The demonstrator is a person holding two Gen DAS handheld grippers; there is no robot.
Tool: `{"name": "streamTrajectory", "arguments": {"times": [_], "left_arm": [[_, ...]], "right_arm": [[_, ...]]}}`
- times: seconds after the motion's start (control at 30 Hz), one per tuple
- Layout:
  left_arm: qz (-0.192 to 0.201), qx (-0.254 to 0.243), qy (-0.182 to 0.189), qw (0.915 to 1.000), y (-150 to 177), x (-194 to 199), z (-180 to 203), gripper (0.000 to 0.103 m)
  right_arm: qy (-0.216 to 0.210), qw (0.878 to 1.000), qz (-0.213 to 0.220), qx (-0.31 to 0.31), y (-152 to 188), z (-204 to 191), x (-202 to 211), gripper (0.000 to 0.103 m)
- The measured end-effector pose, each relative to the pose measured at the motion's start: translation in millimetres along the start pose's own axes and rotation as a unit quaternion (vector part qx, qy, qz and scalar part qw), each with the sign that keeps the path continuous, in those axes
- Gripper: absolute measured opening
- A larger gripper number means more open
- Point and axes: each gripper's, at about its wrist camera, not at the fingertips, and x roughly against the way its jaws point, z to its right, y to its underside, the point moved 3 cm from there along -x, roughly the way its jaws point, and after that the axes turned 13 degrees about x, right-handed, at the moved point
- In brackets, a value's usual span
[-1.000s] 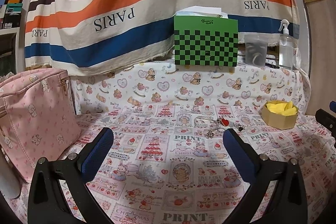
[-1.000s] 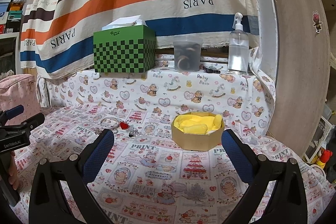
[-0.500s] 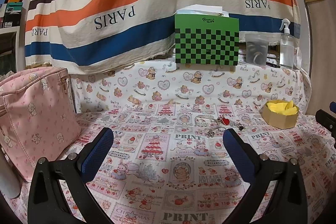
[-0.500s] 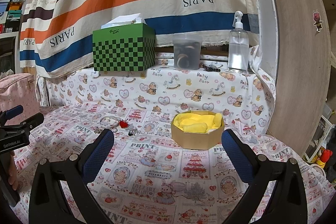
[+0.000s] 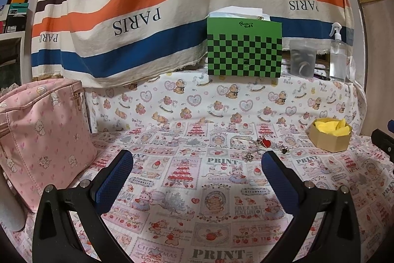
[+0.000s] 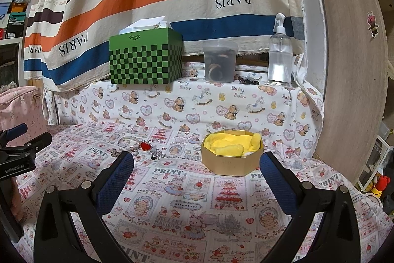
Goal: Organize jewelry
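A small heap of jewelry lies on the patterned cloth: a silver bangle (image 5: 240, 139), a red heart pendant (image 5: 266, 142) and little sparkly pieces (image 5: 248, 157). The right wrist view shows the same heart pendant (image 6: 145, 146) and bangle (image 6: 128, 139). A gold octagonal box (image 5: 330, 137) lined with yellow padding sits to the right of the heap, box (image 6: 231, 159) just ahead of my right gripper. My left gripper (image 5: 197, 171) stands open and empty, short of the jewelry. My right gripper (image 6: 197, 171) is open and empty too.
A pink bear-print bag (image 5: 41, 130) stands at the left. On the raised ledge behind are a green checkered box (image 5: 243, 51), a clear tub (image 5: 302, 60) and a spray bottle (image 6: 280, 56). A wooden panel (image 6: 354, 65) closes the right side. The left gripper (image 6: 17, 152) shows at the right view's left edge.
Both views have shifted only slightly; the scene sits a touch lower in the left view. Both grippers stay open and nothing on the cloth has moved.
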Motion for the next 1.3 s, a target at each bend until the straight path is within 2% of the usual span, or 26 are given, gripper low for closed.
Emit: {"name": "streamTrajectory", "arguments": {"times": [0.1, 0.23, 0.33, 0.4, 0.47, 0.57, 0.67, 0.83, 0.9, 0.97, 1.1, 1.17, 1.23, 1.3], "left_arm": [[0.002, 0.006, 0.005, 1.0, -0.1, 0.9, -0.3, 0.103], [0.021, 0.016, -0.018, 0.9995, -3.8, 5.7, -1.8, 0.103], [0.02, 0.01, -0.014, 0.9996, -13.6, 10.1, -0.3, 0.103], [0.006, 0.012, 0.007, 0.9999, -28.1, 10.6, 2.3, 0.103], [0.009, 0.025, 0.021, 0.9994, -45.3, 12.2, 3.1, 0.103], [0.035, 0.023, 0.012, 0.999, -72.8, 11.1, 11.8, 0.103], [0.04, 0.012, 0.028, 0.9987, -96.9, 1.6, 28.5, 0.103], [0.04, 0.015, 0.038, 0.9984, -124.8, -24.4, 48.9, 0.103], [0.041, 0.027, 0.023, 0.9986, -127.9, -37.8, 47.7, 0.103], [0.027, 0.041, 0.021, 0.9986, -123.5, -52.5, 42.5, 0.103], [-0.013, 0.07, 0.012, 0.9974, -98.9, -86.6, 25.5, 0.103], [-0.048, 0.058, 0.006, 0.9971, -83.8, -108.8, 22.7, 0.103], [-0.068, 0.043, -0.024, 0.9965, -70.7, -125.7, 20.8, 0.103], [-0.092, 0.048, -0.034, 0.9941, -60.8, -137.9, 17.9, 0.103]], "right_arm": [[-0.001, 1.0, -0.006, 0.001, 1.0, 0.0, -3.3, 0.103], [-0.001, 1.0, -0.006, 0.002, -1.0, 0.0, -4.5, 0.103], [0.003, 1.0, -0.014, 0.004, -7.8, 2.8, -4.9, 0.103], [0.014, 1.0, -0.021, -0.007, -18.1, 10.3, -3.0, 0.103], [0.019, 0.999, -0.019, -0.023, -27.6, 18.8, -1.4, 0.103], [0.015, 0.999, -0.021, -0.035, -43.0, 31.2, -4.7, 0.103], [0.007, 0.999, -0.026, -0.046, -62.1, 42.7, -12.5, 0.103], [-0.009, 0.997, -0.009, -0.081, -93.9, 55.0, -23.2, 0.103], [0.005, 0.996, -0.002, -0.09, -105.3, 55.3, -28.2, 0.096], [0.02, 0.995, 0.003, -0.096, -110.7, 53.2, -34.8, 0.093], [-0.034, 0.994, -0.021, -0.102, -106.5, 38.1, -59.5, 0.09], [-0.066, 0.993, -0.052, -0.086, -100.1, 21.7, -80.8, 0.087], [-0.088, 0.99, -0.081, -0.07, -91.4, 4.6, -99.1, 0.083], [-0.108, 0.986, -0.115, -0.061, -78.2, -11.3, -120.8, 0.077]]}}
